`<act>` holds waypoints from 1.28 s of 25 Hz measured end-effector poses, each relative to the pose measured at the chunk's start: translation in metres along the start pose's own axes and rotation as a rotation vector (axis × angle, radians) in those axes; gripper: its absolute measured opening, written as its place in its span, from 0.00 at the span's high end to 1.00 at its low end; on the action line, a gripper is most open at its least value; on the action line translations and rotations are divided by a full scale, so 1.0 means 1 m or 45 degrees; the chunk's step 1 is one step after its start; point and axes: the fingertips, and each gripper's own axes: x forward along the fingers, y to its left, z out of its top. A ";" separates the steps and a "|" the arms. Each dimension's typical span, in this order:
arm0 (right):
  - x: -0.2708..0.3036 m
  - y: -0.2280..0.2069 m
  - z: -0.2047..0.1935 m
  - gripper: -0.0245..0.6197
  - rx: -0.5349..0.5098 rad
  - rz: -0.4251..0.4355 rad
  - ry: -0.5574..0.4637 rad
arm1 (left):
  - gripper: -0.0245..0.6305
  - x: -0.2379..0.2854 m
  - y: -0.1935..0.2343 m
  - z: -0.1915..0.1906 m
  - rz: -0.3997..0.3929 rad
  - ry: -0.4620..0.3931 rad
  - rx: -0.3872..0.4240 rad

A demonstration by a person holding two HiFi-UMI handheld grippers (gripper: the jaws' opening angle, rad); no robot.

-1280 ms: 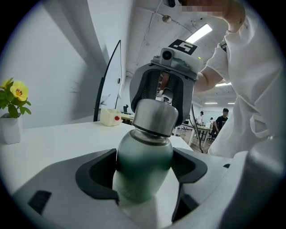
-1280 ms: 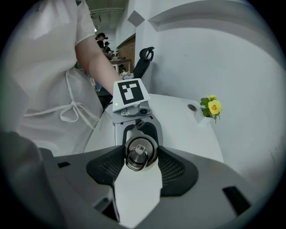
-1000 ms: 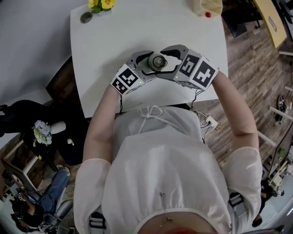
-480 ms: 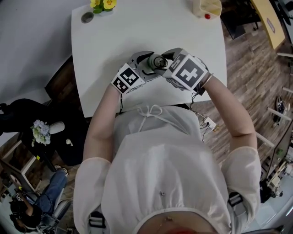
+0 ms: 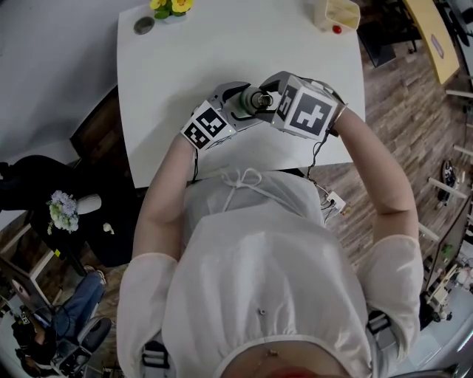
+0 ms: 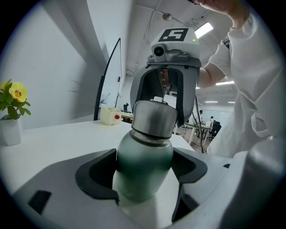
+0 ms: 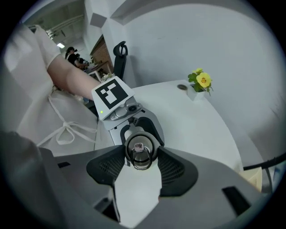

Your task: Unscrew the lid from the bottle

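A green metal bottle [image 6: 144, 165] with a steel lid [image 6: 152, 118] is held over the white table [image 5: 222, 44]. My left gripper [image 6: 145, 172] is shut on the bottle's body, one pad on each side. From the opposite side, my right gripper [image 7: 140, 157] grips the lid [image 7: 140, 152] with both pads pressed against it; the lid's wire loop faces its camera. In the head view the lid [image 5: 256, 98] shows between the left gripper [image 5: 238, 105] and the right gripper [image 5: 270, 100], just ahead of the person's chest. The bottle's base is hidden.
A small white pot with yellow flowers [image 5: 168, 7] and a dark round disc [image 5: 144, 26] stand at the table's far left corner. A pale box with a red dot [image 5: 336, 13] sits at the far right. Wooden floor [image 5: 399, 96] lies to the right of the table.
The right gripper has closed in on the lid and rolled, so its marker cube has swung left and now faces up. The left gripper and bottle have stayed put.
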 end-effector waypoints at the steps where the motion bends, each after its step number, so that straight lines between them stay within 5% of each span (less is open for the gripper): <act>1: 0.000 -0.001 0.000 0.59 -0.047 0.004 0.024 | 0.36 0.000 0.000 0.000 0.001 0.000 0.000; 11: 0.002 0.004 -0.002 0.59 -0.605 0.053 0.206 | 0.36 0.001 -0.001 -0.001 -0.040 0.017 0.018; 17: 0.003 0.005 -0.002 0.59 -0.629 0.087 0.147 | 0.36 0.000 -0.001 -0.002 -0.040 0.015 0.011; 20: 0.002 0.002 0.000 0.57 -0.542 0.047 0.126 | 0.36 0.000 0.000 -0.002 -0.041 0.015 0.006; 24: 0.001 0.004 0.002 0.45 -0.227 0.035 0.032 | 0.36 0.001 0.000 -0.001 -0.034 0.012 0.004; 32: -0.002 -0.001 0.007 0.53 0.265 -0.109 -0.105 | 0.36 0.000 -0.002 -0.002 -0.030 0.014 -0.001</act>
